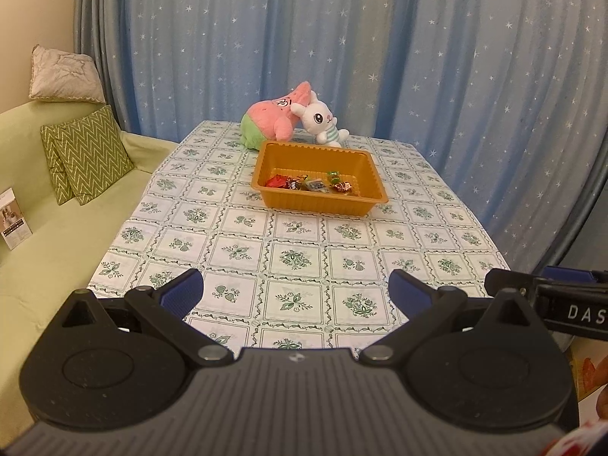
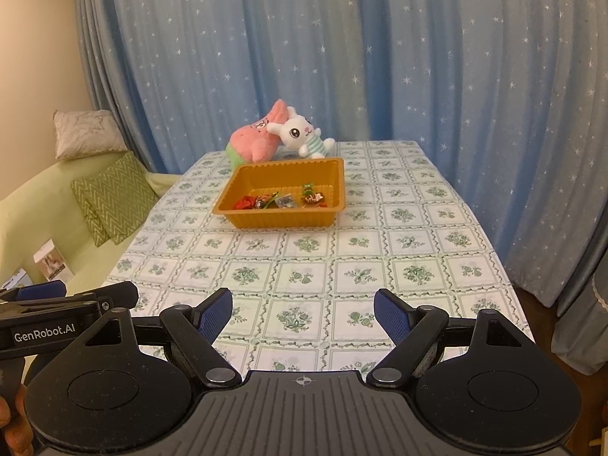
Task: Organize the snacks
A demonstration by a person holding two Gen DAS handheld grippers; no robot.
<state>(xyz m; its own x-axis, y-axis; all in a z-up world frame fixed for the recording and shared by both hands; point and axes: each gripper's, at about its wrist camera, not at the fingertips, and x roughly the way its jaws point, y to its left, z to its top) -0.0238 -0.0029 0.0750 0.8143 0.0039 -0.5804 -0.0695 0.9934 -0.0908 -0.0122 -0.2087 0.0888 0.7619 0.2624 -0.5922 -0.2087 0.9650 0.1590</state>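
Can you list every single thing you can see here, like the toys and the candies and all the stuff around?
tray: one, orange, middle of the table
candies: several, red, green, brown and blue wrappers, inside the tray along its near side
starfish plush: one, pink and green, behind the tray, leaning on the bunny
bunny plush: one, white with a striped shirt, behind the tray
tablecloth: one, white with green flowers, covering the table
curtain: blue with white stars, behind the table
sofa: one, light green, left of the table
cushions: two green zigzag, one pale, on the sofa
leaflet: one, white, on the sofa
left tool: black with blue pads, open, empty
right tool: the same, open, empty
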